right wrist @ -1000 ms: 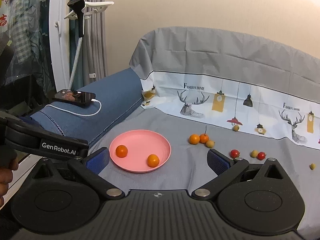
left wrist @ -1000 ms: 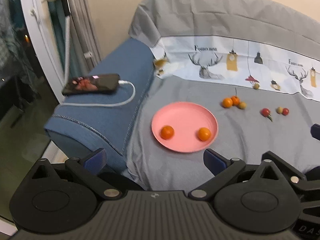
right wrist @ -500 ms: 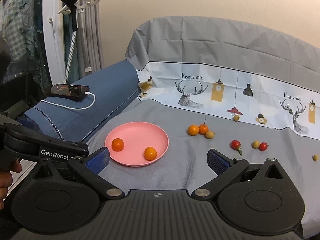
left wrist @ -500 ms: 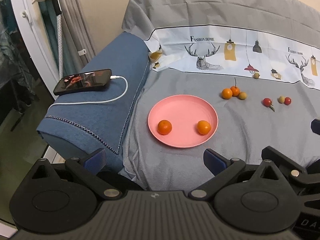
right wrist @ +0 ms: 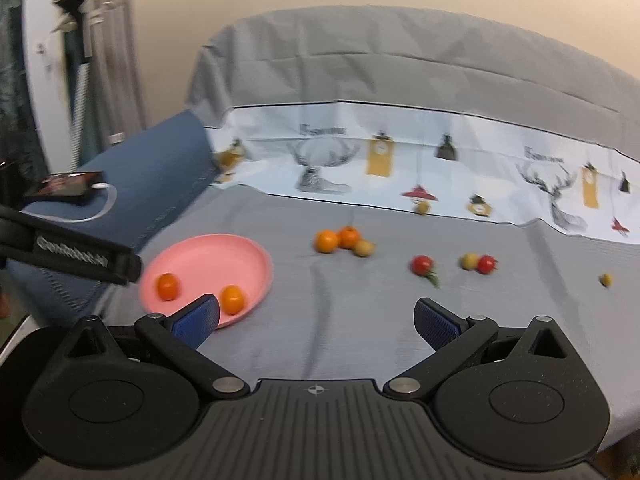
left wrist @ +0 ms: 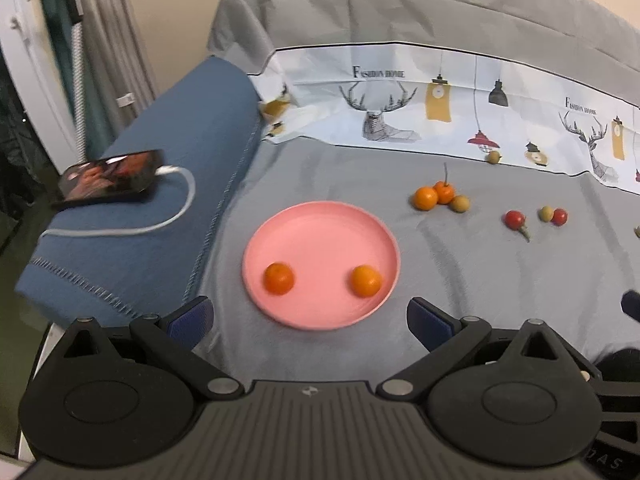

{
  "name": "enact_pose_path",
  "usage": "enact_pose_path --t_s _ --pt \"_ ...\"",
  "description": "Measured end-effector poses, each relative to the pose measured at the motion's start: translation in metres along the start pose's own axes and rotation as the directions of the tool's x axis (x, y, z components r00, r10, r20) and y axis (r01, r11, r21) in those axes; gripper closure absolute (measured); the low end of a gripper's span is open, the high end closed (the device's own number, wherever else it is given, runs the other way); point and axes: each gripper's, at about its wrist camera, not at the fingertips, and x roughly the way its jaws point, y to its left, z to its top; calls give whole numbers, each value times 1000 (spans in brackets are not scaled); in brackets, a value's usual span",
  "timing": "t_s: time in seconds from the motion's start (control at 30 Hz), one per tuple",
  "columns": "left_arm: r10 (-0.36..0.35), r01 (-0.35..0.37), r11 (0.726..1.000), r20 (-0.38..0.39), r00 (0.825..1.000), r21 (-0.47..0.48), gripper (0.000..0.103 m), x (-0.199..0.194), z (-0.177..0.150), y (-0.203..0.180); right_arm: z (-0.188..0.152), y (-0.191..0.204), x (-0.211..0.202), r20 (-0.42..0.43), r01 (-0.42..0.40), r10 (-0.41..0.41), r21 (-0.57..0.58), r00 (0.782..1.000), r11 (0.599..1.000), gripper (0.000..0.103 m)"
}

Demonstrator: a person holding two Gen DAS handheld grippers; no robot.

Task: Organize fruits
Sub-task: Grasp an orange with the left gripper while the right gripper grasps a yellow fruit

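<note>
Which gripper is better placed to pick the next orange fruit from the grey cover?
Probably the right gripper: open, empty and facing the loose oranges. The left gripper, also open, faces the pink plate.

We list a grey-covered sofa [left wrist: 340,168]: pink plate [left wrist: 320,236] near left; oranges [left wrist: 426,199], tomatoes [left wrist: 514,219], yellowish fruits [left wrist: 460,203] far right.

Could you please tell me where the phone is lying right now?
The phone lies at the left of the left wrist view, on the blue armrest with its white cable plugged in, left of the pink plate.
</note>
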Motion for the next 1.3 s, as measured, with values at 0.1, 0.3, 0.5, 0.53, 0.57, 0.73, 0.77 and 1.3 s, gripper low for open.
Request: enact_pose_path --t_s 0.1,0.3,0.5,0.53,0.57,0.73,0.77,1.3 --pt "-13 13 1000 -6 1000 29 0 20 18 -19 2 -24 15 -15 52 -52 50 999 997 1" --pt "-146 147 989 -54 988 20 0 77 59 -58 8 -97 46 -15 208 -208 168 978 964 1" --pt "-173 178 983 -109 979 36 0 155 94 -106 14 -216 94 -15 457 -471 274 882 846 1" --pt "-162 171 983 -129 978 61 0 172 99 -114 14 -240 104 -28 485 -500 299 865 822 1" --pt "-154 164 984 -137 979 71 0 185 103 -120 13 -262 116 -51 502 -516 330 855 799 1" --pt "-112 122 991 -174 978 46 0 252 124 -132 -2 -370 180 -187 580 -572 496 798 646 1" --pt "-112 124 991 -191 975 47 0 264 127 -133 -4 -383 190 -203 600 -588 496 783 628 1" --pt "-184 222 966 -250 951 134 60 322 131 -156 -13 -442 259 -205 628 -609 442 766 641 67"
